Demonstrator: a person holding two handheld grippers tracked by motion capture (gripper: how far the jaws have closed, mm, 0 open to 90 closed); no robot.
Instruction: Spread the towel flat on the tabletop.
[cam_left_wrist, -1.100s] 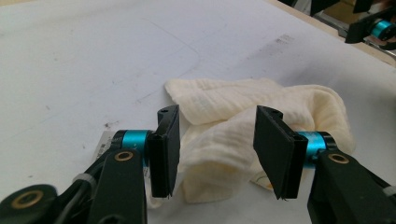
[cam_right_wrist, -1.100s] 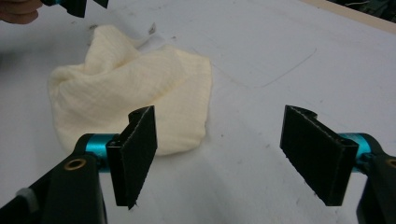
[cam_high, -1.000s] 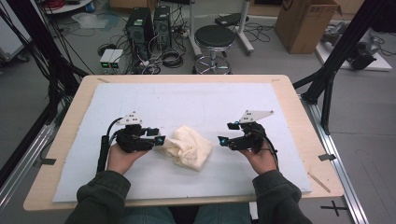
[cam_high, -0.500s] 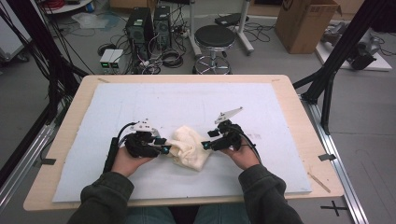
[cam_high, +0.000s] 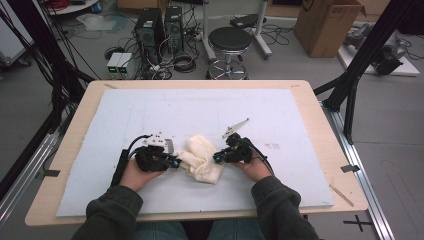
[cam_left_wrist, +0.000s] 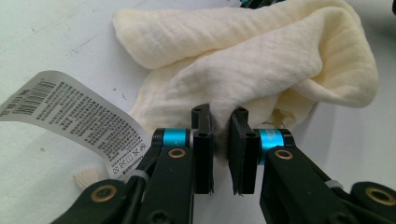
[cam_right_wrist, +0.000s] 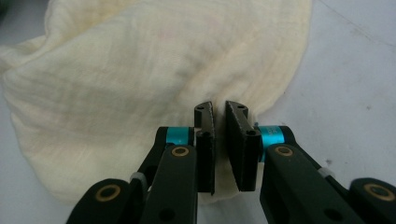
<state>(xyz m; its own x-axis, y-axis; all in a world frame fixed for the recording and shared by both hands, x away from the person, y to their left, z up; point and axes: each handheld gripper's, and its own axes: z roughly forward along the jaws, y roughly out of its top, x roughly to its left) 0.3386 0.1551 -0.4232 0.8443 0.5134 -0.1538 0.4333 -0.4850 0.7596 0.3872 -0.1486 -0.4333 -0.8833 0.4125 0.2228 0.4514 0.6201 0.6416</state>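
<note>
A crumpled cream cloth (cam_high: 202, 159) lies on the white mat near the front middle of the table. My left gripper (cam_high: 176, 161) is at its left edge and my right gripper (cam_high: 217, 158) at its right edge. In the left gripper view the jaws (cam_left_wrist: 220, 121) have just been closing and pinch a fold of the cloth (cam_left_wrist: 243, 60); a printed care label (cam_left_wrist: 70, 116) hangs to their left. In the right gripper view the jaws (cam_right_wrist: 219, 114) have just been closing too and grip the cloth's (cam_right_wrist: 140, 79) lower edge.
A white mat (cam_high: 200, 110) covers most of the wooden table (cam_high: 320, 115). Behind the table, on the floor, stand a black stool (cam_high: 230, 40), computer towers (cam_high: 155, 25) with cables, and a cardboard box (cam_high: 327, 25). Black frame posts flank both sides.
Both grippers have moved inward to the cloth, the right one farther, coming leftward. Both pairs of jaws went from open to pinching the cloth's edges.
</note>
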